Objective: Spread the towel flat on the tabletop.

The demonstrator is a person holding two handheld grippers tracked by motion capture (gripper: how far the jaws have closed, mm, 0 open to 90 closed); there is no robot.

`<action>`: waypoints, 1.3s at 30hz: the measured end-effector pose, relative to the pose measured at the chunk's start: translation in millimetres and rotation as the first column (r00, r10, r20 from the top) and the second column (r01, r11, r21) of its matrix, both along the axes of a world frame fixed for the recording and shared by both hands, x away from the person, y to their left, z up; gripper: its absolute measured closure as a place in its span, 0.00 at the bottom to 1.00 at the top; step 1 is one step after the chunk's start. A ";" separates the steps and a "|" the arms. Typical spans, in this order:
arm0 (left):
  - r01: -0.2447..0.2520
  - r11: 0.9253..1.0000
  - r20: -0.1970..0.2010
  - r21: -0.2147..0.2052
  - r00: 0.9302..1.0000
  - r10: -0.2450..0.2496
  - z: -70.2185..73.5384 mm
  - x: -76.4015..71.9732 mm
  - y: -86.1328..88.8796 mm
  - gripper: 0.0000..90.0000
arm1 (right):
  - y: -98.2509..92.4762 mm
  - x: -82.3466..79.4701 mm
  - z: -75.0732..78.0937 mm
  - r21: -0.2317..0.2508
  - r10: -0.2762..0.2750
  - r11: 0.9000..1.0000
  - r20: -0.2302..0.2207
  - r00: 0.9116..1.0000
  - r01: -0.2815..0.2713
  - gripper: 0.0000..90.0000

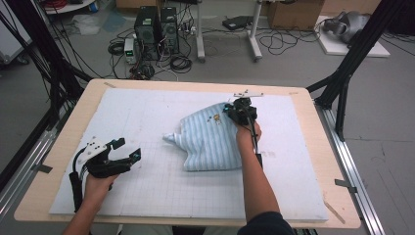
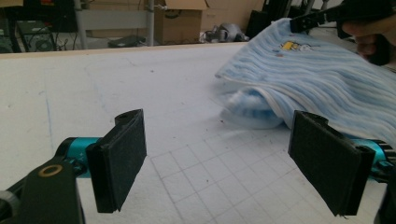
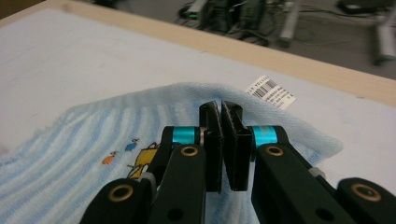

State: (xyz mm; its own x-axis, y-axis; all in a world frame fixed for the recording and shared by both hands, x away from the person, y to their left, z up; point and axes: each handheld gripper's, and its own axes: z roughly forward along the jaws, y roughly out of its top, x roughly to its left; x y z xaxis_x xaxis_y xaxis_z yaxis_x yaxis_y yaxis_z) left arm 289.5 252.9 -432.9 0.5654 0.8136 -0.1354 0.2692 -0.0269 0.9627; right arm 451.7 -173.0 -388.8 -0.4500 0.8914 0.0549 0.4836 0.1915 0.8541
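- Nearest the high camera come two forearms from the bottom edge, one hand on each of two grippers.
- At near left, the left gripper point(image 1: 128, 149) rests low over the white mat point(image 1: 147, 196), its jaws spread wide with nothing between them; in the left gripper view its two black pads point(image 2: 119, 158) stand well apart over bare grid lines.
- Farther in, right of centre, lies one blue-and-white striped towel point(image 1: 213, 142), bunched into a rough folded heap on the mat. Its long axis runs from the near edge toward the far right corner, and a small rumpled tip pokes out to the left toward the left gripper.
- One small cartoon picture point(image 3: 144, 161) is stitched on the towel near its far corner, and one white barcode label point(image 3: 271, 92) sticks out past that edge.
- At the towel's far right corner sits the right gripper point(image 1: 241, 111), its jaws closed tight on the cloth; the right gripper view shows the pads pressed together with the towel's edge pinched between them and the fabric lifting there.
- Beyond the mat runs the wooden rim of the tabletop point(image 1: 195, 84).
- Farthest off, on the floor, stand two black computer towers point(image 1: 157, 32) among loose cables.
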 end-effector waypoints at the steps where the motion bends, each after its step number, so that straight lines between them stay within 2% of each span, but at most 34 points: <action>1: 0.003 1.000 -0.001 0.003 1.000 -0.003 0.5 0.4 -1.3 0.22 | -3.8 2.9 0.0 0.008 -0.034 0.999 0.008 0.999 0.034 0.97; 2: 0.007 1.000 -0.002 0.004 1.000 -0.007 0.7 0.7 -2.7 0.22 | -7.6 6.5 -0.6 0.024 -0.061 0.998 0.002 0.998 0.061 0.97; 5: 0.016 1.000 -0.002 0.011 1.000 -0.016 1.1 1.7 -5.7 0.22 | -16.9 14.0 -3.0 0.010 -0.140 0.990 -0.002 0.990 0.140 0.97; 9: 0.020 1.000 -0.007 0.019 1.000 -0.020 1.2 1.6 -7.6 0.22 | -32.5 18.8 -4.2 -0.022 -0.246 0.969 0.015 0.969 0.247 0.97; 10: 0.021 1.000 -0.009 0.018 1.000 -0.021 1.2 1.2 -7.8 0.22 | -37.2 19.3 -5.5 -0.029 -0.269 0.963 0.009 0.963 0.269 0.97; 12: 0.026 0.999 -0.008 0.024 1.000 -0.026 1.3 0.9 -7.5 0.22 | -44.1 21.3 -11.3 -0.062 -0.271 0.961 -0.033 0.962 0.269 0.94; 13: 0.026 0.999 -0.007 0.024 1.000 -0.026 1.1 1.2 -7.5 0.22 | -45.6 21.3 -14.0 -0.074 -0.258 0.964 -0.041 0.965 0.254 0.90; 15: 0.023 1.000 -0.005 0.019 1.000 -0.023 0.3 2.7 -7.1 0.22 | -45.2 19.0 -14.9 -0.060 -0.219 0.975 -0.049 0.974 0.216 0.77; 18: 0.022 1.000 -0.001 0.010 1.000 -0.022 -0.6 4.5 -6.7 0.22 | -38.6 11.8 -8.1 -0.022 -0.122 0.992 -0.031 0.992 0.122 0.62; 20: 0.027 1.000 0.003 0.008 1.000 -0.027 -0.9 4.9 -6.9 0.22 | -32.0 3.5 -1.7 -0.003 -0.038 0.999 -0.019 0.999 0.037 0.52; 21: 0.028 1.000 0.005 0.007 1.000 -0.028 -1.1 5.2 -6.8 0.22 | -24.1 -8.0 3.8 0.003 0.044 0.999 -0.017 0.999 -0.044 0.42; 22: 0.031 0.999 0.004 0.006 0.999 -0.031 -1.1 5.5 -6.2 0.22 | -24.1 -8.0 3.8 0.003 0.044 0.999 -0.017 0.999 -0.044 0.42; 23: 0.029 1.000 0.006 -0.002 1.000 -0.029 -1.2 5.6 -6.1 0.22 | -19.9 -15.1 5.5 -0.005 0.087 0.996 -0.011 0.996 -0.087 0.40; 26: 0.031 0.999 0.012 -0.007 0.999 -0.031 -1.1 6.2 -4.6 0.22 | -7.9 -37.5 3.0 -0.035 0.208 0.977 -0.014 0.978 -0.209 0.35; 28: 0.030 1.000 0.019 -0.009 0.999 -0.030 -1.2 6.6 -4.1 0.22 | -1.2 -48.5 -4.2 -0.077 0.270 0.959 -0.038 0.962 -0.272 0.35; 30: 0.032 0.999 0.019 -0.013 0.999 -0.032 -0.8 6.0 -3.8 0.22 | 4.1 -53.9 -12.1 -0.067 0.313 0.946 -0.080 0.946 -0.319 0.32; 31: 0.034 0.999 0.019 -0.014 0.999 -0.034 -0.3 5.5 -3.9 0.22 | 7.4 -55.0 -15.8 -0.056 0.338 0.937 -0.099 0.936 -0.344 0.31; 33: 0.034 0.999 0.024 -0.015 0.999 -0.033 0.2 4.6 -3.6 0.22 | 16.3 -57.4 -21.5 -0.038 0.395 0.914 -0.136 0.909 -0.403 0.31; 35: 0.033 0.999 0.022 -0.012 0.999 -0.033 0.6 4.2 -2.8 0.22 | 26.4 -58.9 -27.4 -0.086 0.407 0.900 -0.180 0.896 -0.426 0.33; 36: 0.031 0.999 0.025 -0.014 0.999 -0.031 0.7 4.2 -2.4 0.22 | 29.4 -57.5 -31.6 -0.106 0.404 0.896 -0.211 0.890 -0.432 0.40; 37: 0.028 0.999 0.025 -0.019 0.999 -0.028 0.9 4.0 -2.3 0.22 | 30.8 -55.8 -35.8 -0.118 0.392 0.896 -0.243 0.888 -0.428 0.48; 38: 0.029 0.999 0.026 -0.017 0.999 -0.029 1.3 3.7 -1.8 0.22 | 30.5 -54.2 -39.2 -0.111 0.390 0.898 -0.248 0.887 -0.426 0.53; 39: 0.029 0.999 0.027 -0.015 0.999 -0.029 1.6 3.3 -1.6 0.22 | 29.5 -54.1 -40.4 -0.094 0.384 0.904 -0.245 0.890 -0.416 0.63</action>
